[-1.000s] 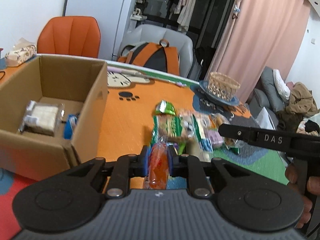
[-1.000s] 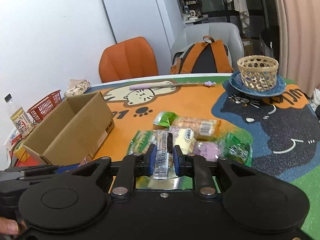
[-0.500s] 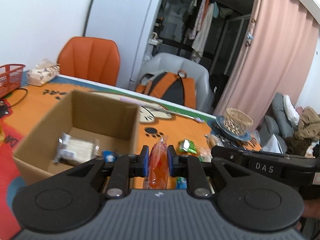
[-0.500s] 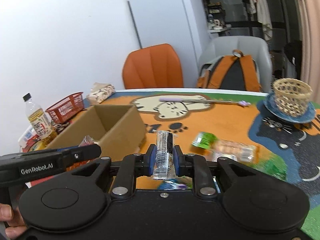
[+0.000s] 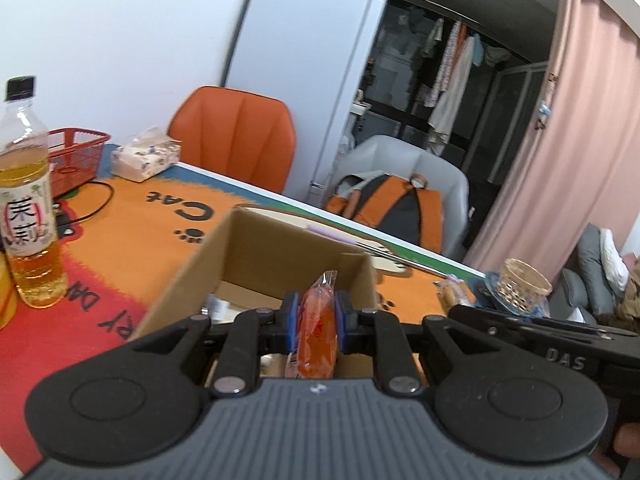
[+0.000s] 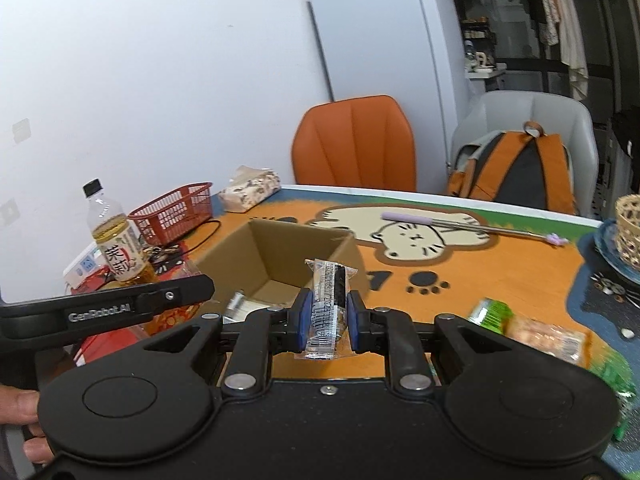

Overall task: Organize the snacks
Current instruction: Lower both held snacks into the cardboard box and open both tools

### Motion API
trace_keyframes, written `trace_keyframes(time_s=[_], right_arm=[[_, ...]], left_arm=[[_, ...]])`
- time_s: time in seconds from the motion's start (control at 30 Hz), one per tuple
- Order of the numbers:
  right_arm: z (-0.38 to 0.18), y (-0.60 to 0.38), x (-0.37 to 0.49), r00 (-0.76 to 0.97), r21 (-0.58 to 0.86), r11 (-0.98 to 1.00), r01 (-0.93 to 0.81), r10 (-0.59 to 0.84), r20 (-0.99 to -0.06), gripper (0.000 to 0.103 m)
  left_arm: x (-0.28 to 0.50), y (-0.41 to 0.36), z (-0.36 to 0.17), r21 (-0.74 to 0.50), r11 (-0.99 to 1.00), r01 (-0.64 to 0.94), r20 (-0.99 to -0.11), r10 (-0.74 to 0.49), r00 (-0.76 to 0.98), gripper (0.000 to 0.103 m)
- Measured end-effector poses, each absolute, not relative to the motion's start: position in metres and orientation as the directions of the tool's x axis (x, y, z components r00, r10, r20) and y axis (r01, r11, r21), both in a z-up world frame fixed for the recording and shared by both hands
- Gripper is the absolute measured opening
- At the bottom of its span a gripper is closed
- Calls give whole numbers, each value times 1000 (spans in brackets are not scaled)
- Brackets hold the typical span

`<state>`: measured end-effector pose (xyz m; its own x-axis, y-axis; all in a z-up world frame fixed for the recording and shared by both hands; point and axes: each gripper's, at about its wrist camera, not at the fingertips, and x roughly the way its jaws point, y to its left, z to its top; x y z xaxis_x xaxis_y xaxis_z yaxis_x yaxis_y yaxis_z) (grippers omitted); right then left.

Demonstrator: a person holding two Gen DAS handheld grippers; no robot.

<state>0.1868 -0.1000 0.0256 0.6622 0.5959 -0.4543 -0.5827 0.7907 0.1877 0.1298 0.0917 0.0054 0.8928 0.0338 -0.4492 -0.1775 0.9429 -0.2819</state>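
My left gripper (image 5: 316,322) is shut on an orange snack packet (image 5: 318,332), held upright above the near side of the open cardboard box (image 5: 260,248). My right gripper (image 6: 327,322) is shut on a clear-wrapped snack bar with a dark stripe (image 6: 328,312), held near the box (image 6: 256,252), at its right front. A wrapped snack (image 6: 236,304) lies inside the box. Loose snacks, a green packet (image 6: 490,314) and an orange-patterned packet (image 6: 548,338), lie on the mat to the right.
A tea bottle (image 5: 28,216) (image 6: 118,248), a red basket (image 6: 176,212) and a tissue pack (image 6: 250,190) stand left of the box. A wicker basket on a blue plate (image 5: 520,286) is at the right. An orange chair (image 6: 354,144) and a backpack (image 6: 512,172) are behind the table.
Both grippers have moved left and up from the snack pile toward the box, each still holding its snack. The box now lies directly ahead of both.
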Motion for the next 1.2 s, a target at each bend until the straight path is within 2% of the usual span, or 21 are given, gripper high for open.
trace_keyframes(time_s=[0.37, 0.63, 0.77, 0.83, 0.87, 1.0, 1.13, 1.2], right_arm=[[32, -67, 190, 637, 179, 759, -626, 630, -444, 20], [33, -51, 196, 617, 193, 740, -644, 652, -440, 20], [35, -45, 196, 594, 224, 721, -655, 676, -437, 23], [34, -44, 194, 584, 232, 713, -661, 684, -437, 34], [33, -45, 192, 586, 230, 714, -661, 683, -436, 35], [30, -50, 190, 582, 238, 721, -651, 675, -453, 36], [28, -59, 186, 589, 248, 734, -633, 664, -461, 39], [27, -64, 184, 594, 253, 738, -625, 660, -460, 40]], left_arm=[[136, 128, -1, -306, 917, -255, -464, 90, 881, 18], [130, 140, -1, -317, 899, -301, -470, 127, 874, 23], [122, 141, -1, -316, 894, -318, -478, 140, 867, 32], [118, 141, -1, -316, 890, -329, -480, 150, 864, 37], [117, 140, -1, -315, 888, -334, -482, 154, 863, 41], [111, 138, -3, -310, 887, -344, -480, 166, 861, 56], [107, 135, -3, -313, 882, -352, -484, 171, 858, 63], [105, 134, -2, -310, 882, -355, -481, 177, 859, 70]])
